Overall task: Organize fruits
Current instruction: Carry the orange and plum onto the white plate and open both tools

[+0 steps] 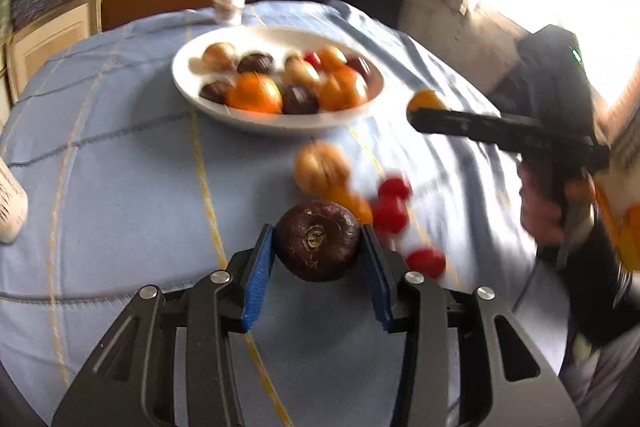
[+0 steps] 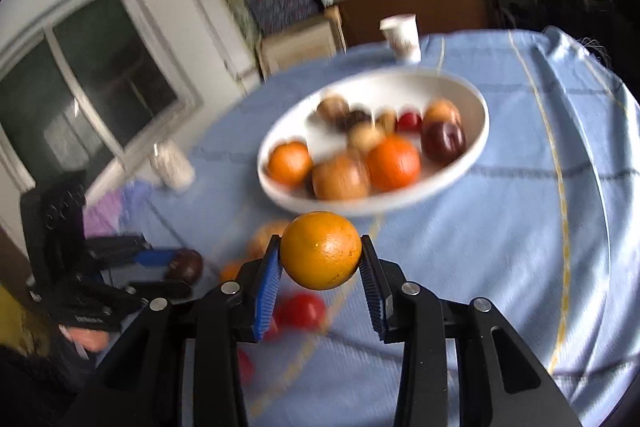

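My left gripper [image 1: 318, 241] is shut on a dark purple round fruit [image 1: 318, 239], held above the blue tablecloth. My right gripper [image 2: 320, 253] is shut on an orange [image 2: 320, 249], lifted in front of the white bowl [image 2: 476, 143]. In the left wrist view the right gripper [image 1: 420, 115] shows at the right with the orange [image 1: 426, 101] at its tip, near the bowl [image 1: 192, 55] rim. The bowl holds several oranges, brown and dark fruits. Loose on the cloth lie a tan fruit [image 1: 320, 167], a small orange [image 1: 352, 203] and red fruits [image 1: 390, 213].
A white paper cup [image 1: 228, 3] stands behind the bowl at the table's far edge. A white object [image 1: 10, 203] sits at the left edge. A hand [image 1: 540, 203] grips the right tool. Shelves of stacked cloth and a bright window surround the round table.
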